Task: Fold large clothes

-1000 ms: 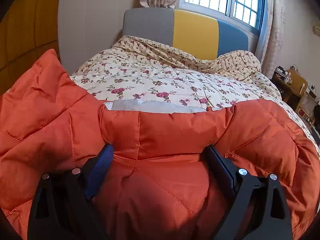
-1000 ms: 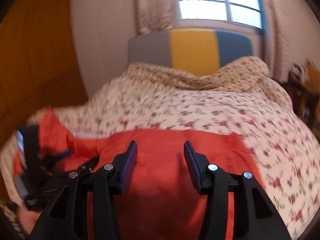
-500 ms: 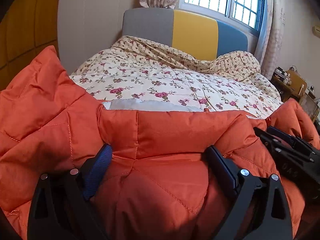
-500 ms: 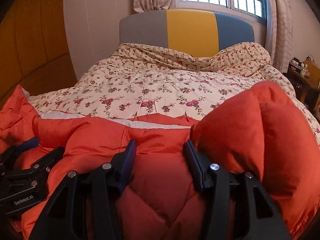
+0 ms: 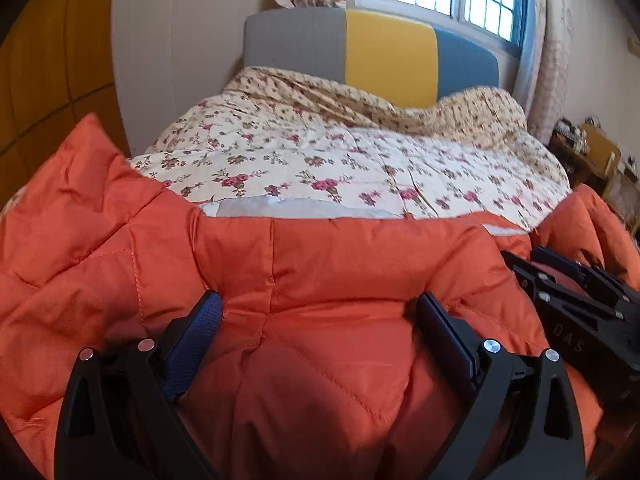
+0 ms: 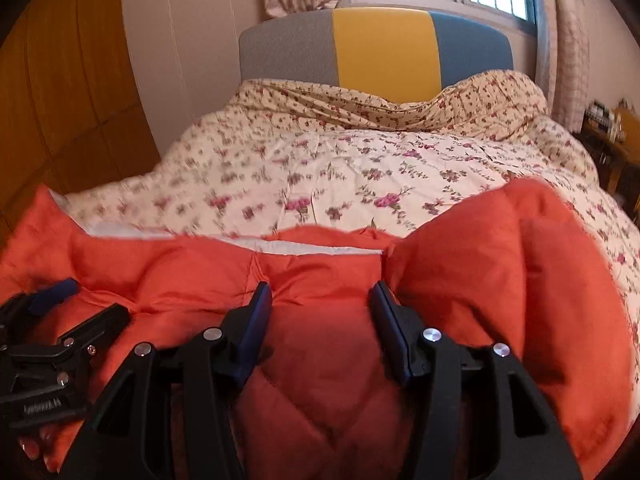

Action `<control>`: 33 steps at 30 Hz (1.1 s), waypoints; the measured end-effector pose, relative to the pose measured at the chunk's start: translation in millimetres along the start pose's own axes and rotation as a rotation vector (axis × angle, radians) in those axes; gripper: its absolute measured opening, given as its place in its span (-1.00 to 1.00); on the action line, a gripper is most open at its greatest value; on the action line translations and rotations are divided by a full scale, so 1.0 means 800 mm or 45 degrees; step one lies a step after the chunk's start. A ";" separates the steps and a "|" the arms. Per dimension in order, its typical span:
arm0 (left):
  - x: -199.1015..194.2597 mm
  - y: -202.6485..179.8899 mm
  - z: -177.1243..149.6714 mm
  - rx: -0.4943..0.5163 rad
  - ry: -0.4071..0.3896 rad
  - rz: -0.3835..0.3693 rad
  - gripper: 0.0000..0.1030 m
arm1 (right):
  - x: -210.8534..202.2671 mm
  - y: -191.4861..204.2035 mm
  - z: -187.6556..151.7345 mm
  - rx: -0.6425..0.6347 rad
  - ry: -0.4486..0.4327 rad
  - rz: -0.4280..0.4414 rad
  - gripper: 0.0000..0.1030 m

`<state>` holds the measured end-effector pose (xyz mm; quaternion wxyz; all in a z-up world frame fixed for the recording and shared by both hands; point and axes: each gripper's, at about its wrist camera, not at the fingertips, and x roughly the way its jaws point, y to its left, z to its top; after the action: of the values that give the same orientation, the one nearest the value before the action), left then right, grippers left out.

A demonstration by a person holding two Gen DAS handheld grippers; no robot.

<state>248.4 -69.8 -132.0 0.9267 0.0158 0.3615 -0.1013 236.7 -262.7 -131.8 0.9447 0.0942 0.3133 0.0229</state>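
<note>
Puffy quilted orange down jacket (image 5: 320, 264), soft, light, slippery, bunches between the spread fingers of left gripper (image 5: 320, 332) and right gripper (image 6: 320, 312); whether either truly clamps is unclear; best gripped along its stitched hem nearest the floral quilt (image 5: 340, 160).

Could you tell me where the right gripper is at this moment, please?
In the left wrist view, the right gripper sits at the right edge, clamped on the orange down jacket beside the left gripper.
</note>
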 end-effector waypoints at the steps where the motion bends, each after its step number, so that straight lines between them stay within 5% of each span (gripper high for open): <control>1: -0.006 0.002 0.005 0.006 0.023 -0.011 0.88 | -0.009 -0.006 0.004 0.014 -0.023 -0.003 0.02; 4: -0.043 0.028 0.023 -0.037 -0.050 -0.010 0.88 | -0.031 -0.044 0.019 0.059 -0.055 -0.085 0.02; 8: -0.064 0.078 0.048 -0.056 -0.155 0.134 0.93 | -0.016 -0.086 0.028 0.090 0.007 -0.153 0.02; 13: -0.005 0.129 0.057 -0.024 0.017 0.321 0.93 | 0.014 -0.098 0.009 0.075 0.048 -0.190 0.10; 27: 0.045 0.170 0.025 -0.245 -0.024 0.028 0.94 | 0.040 -0.106 0.003 0.126 0.072 -0.197 0.15; 33: 0.029 0.170 0.025 -0.265 -0.002 0.040 0.94 | 0.006 -0.089 0.012 0.103 0.099 -0.282 0.37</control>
<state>305.4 57.2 -138.6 0.9251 -0.0750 0.3690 -0.0486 245.4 -333.9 -141.0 0.9240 0.0960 0.3589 -0.0905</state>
